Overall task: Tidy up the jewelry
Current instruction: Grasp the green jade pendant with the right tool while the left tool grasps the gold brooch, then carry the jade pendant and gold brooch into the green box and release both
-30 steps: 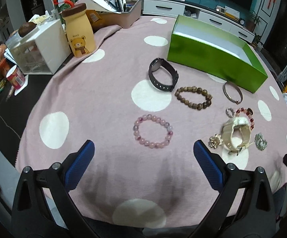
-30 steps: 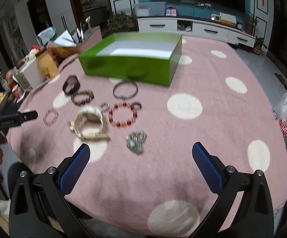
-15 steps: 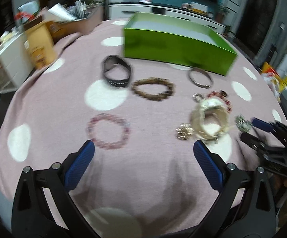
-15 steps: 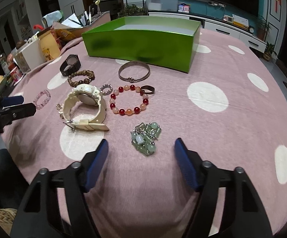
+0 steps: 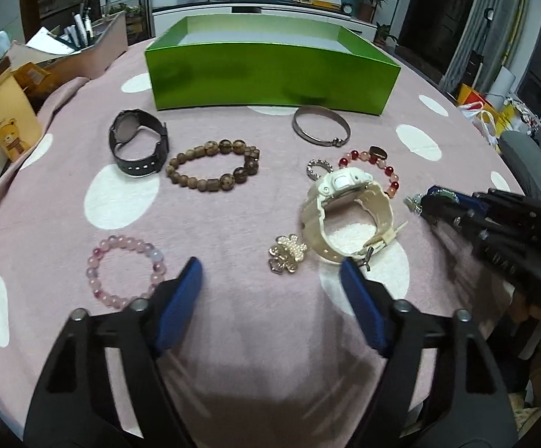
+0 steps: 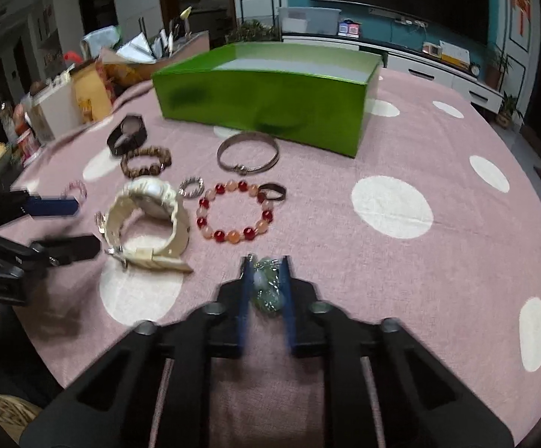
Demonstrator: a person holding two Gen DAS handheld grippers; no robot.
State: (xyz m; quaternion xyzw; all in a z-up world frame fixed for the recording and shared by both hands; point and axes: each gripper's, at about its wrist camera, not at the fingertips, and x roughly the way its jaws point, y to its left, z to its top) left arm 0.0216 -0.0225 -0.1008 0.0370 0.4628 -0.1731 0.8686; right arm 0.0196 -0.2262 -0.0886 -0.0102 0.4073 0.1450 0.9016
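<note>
Right gripper [image 6: 265,272]: blue pads closing on a pale-green beaded jewelry cluster [image 6: 266,286] lying on the pink white-dotted tablecloth [image 6: 420,156], pads pressing its sides. Left gripper [image 5: 270,280]: jaws closing, still spread, nothing between them; gold pearl bear brooch [image 5: 287,253] just ahead, cream plastic wristwatch [image 5: 345,209] beside. Open green rectangular box [image 5: 270,71] behind.

Indoor light was dim and warm. Fisheye bending darkened every corner. The green box [image 5: 270,71] showed soft glare; motion blur smeared the right view at nine o'clock.
</note>
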